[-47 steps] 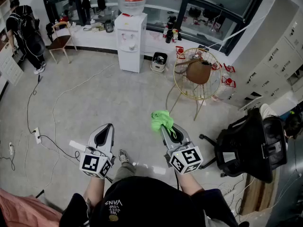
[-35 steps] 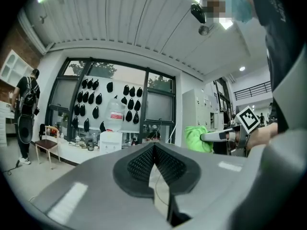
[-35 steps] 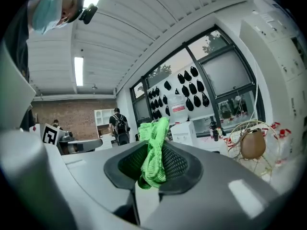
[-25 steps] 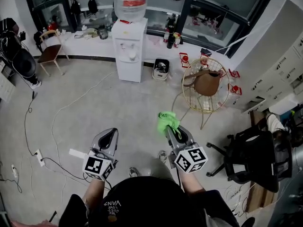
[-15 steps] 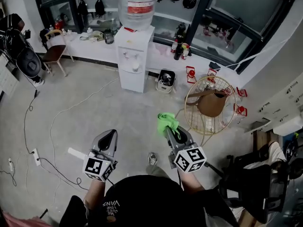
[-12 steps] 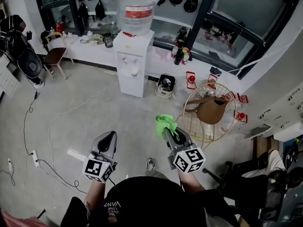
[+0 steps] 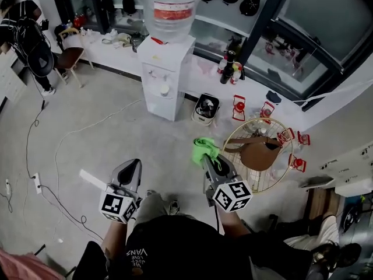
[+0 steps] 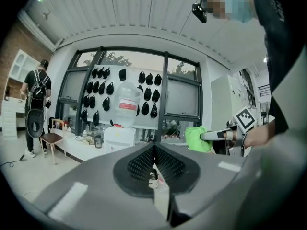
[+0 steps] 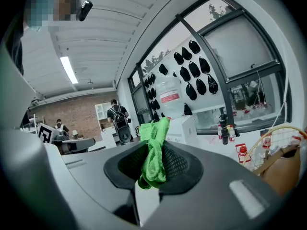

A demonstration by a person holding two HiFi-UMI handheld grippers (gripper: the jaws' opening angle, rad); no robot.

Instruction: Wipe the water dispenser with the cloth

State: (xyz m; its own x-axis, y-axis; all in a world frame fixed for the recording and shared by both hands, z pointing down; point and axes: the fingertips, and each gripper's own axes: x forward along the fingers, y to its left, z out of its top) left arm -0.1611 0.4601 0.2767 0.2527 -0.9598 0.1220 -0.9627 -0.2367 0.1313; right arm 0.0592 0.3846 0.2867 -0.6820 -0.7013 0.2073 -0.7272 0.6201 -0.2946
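Observation:
The white water dispenser point(image 7: 165, 77) with a clear bottle point(image 7: 168, 9) on top stands against the far wall ledge; it also shows in the left gripper view as the dispenser point(image 8: 121, 137) and in the right gripper view as the dispenser point(image 9: 184, 127). My right gripper point(image 7: 204, 154) is shut on a bright green cloth point(image 7: 201, 147), held in the air some way short of the dispenser. The cloth point(image 9: 154, 150) hangs bunched between the jaws. My left gripper point(image 7: 129, 169) is lower left, shut, with nothing in it.
A gold wire chair point(image 7: 259, 153) with a brown bag point(image 7: 256, 152) stands right of my right gripper. A small appliance point(image 7: 205, 108) and red lanterns point(image 7: 239, 107) sit on the floor by the dispenser. Cables point(image 7: 58, 144) cross the floor at left. A person point(image 7: 32, 39) stands far left.
I have walked closer to the dispenser, which now looks larger and nearer. Both grippers keep their pose; the right one still holds the cloth.

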